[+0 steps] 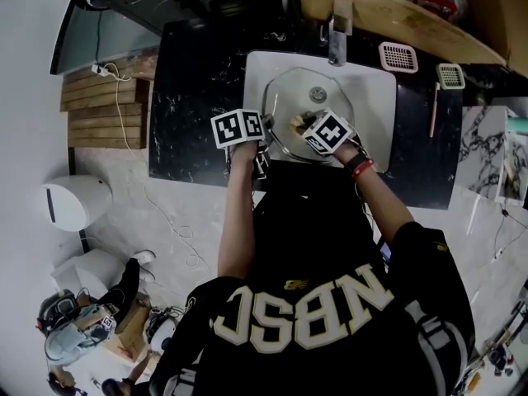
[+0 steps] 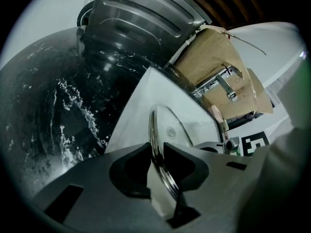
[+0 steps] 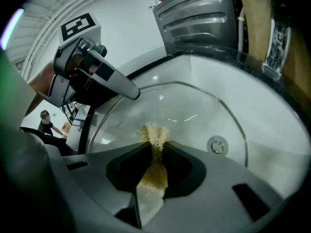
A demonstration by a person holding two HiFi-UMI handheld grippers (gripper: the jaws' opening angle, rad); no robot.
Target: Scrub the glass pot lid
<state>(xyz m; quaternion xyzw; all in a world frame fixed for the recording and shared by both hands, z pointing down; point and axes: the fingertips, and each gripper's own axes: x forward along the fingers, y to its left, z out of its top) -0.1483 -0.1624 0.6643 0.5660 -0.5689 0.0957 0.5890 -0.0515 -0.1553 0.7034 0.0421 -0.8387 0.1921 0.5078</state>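
Note:
The glass pot lid (image 1: 304,96) stands tilted in the white sink (image 1: 373,85). My left gripper (image 1: 259,132) is at its left edge, shut on the lid's steel rim (image 2: 156,130); in the left gripper view the rim runs between the jaws of my left gripper (image 2: 156,150). My right gripper (image 1: 307,125) is over the lid's near side and is shut on a tan scrubber (image 3: 154,136). The scrubber's frayed end sticks out past the jaws of my right gripper (image 3: 155,148) against the glass (image 3: 194,108). The left gripper (image 3: 92,76) shows at the lid's left in the right gripper view.
A faucet (image 1: 337,36) rises behind the sink, and the drain (image 3: 217,145) shows through the glass. Black marble counter (image 1: 190,97) flanks the sink. A pink strainer (image 1: 398,56) and a green one (image 1: 450,76) lie at the back right. A steel appliance (image 2: 141,13) stands behind.

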